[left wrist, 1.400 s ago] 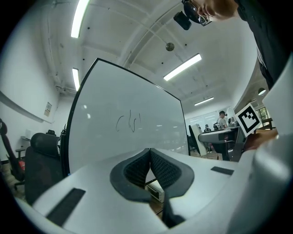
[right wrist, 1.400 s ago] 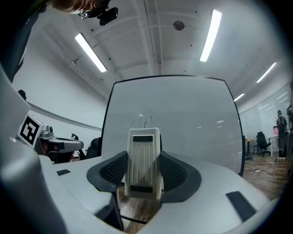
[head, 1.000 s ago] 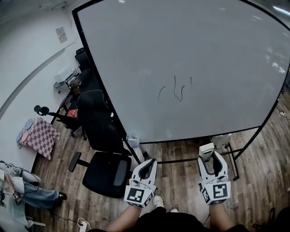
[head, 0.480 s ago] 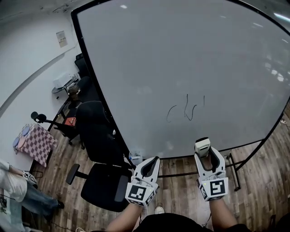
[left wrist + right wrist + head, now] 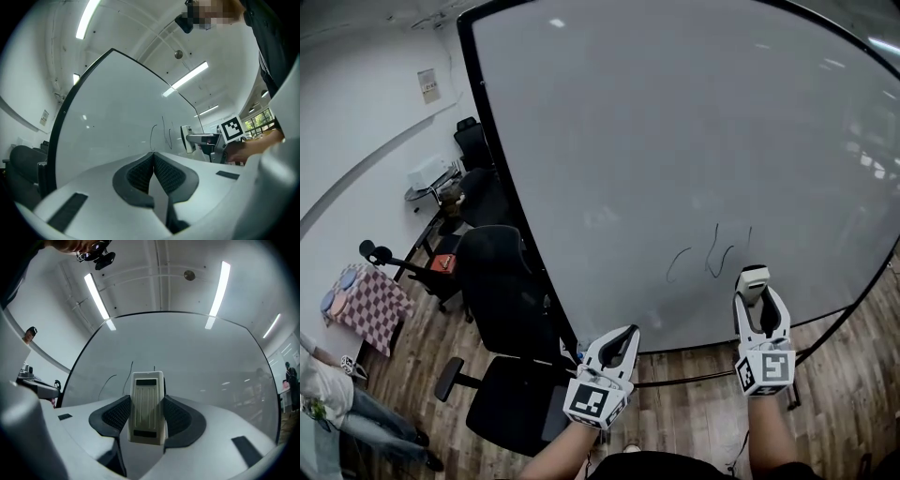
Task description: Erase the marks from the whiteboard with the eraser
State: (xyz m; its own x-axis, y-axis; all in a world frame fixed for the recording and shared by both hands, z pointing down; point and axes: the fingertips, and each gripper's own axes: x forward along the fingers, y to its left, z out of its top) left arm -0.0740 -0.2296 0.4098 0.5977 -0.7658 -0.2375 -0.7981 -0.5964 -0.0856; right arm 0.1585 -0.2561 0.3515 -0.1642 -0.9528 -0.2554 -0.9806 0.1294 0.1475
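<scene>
Cream ribbed plastic eraser (image 5: 754, 278) stands upright between the jaws of my right gripper (image 5: 757, 298), its ribbed back facing me and its top end sticking out past the jaw tips. It is raised in front of the large black-framed whiteboard (image 5: 675, 131), just right of and slightly below the thin black pen marks (image 5: 709, 260), three loose strokes low on the board. Whether the eraser's far face touches the board I cannot tell, since that face is turned away from every view; the board's right side is cut off at the frame edge. My right gripper's jaws are clamped on both long sides of the eraser. My left gripper (image 5: 625, 337) hangs lower and to the left, jaws closed together with nothing between them
</scene>
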